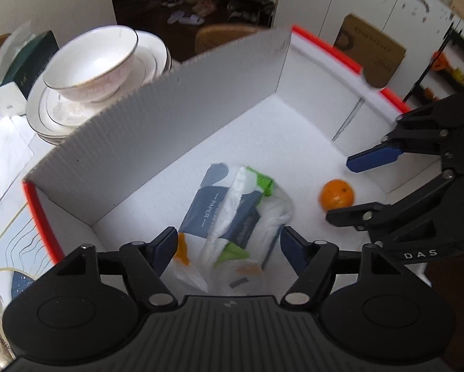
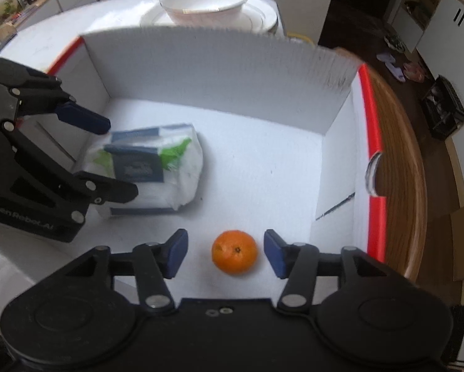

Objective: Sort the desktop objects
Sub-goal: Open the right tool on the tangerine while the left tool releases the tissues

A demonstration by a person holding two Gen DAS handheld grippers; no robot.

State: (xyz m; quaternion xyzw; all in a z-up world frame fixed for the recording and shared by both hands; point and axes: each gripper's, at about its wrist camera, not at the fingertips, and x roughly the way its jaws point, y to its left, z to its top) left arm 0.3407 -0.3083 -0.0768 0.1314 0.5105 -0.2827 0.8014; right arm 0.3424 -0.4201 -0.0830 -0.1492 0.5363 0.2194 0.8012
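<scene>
Blurred tissue packs (image 1: 232,217) behind left tongs (image 1: 229,248)

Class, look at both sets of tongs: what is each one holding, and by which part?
Nothing is held. The right tongs are open astride the orange without touching it. The left tongs are open over the tissue pack.

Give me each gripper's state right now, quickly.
Left gripper: open, holding nothing, over the tissue pack in the box.
Right gripper: open, holding nothing; the orange lies between its fingers, untouched.
</scene>
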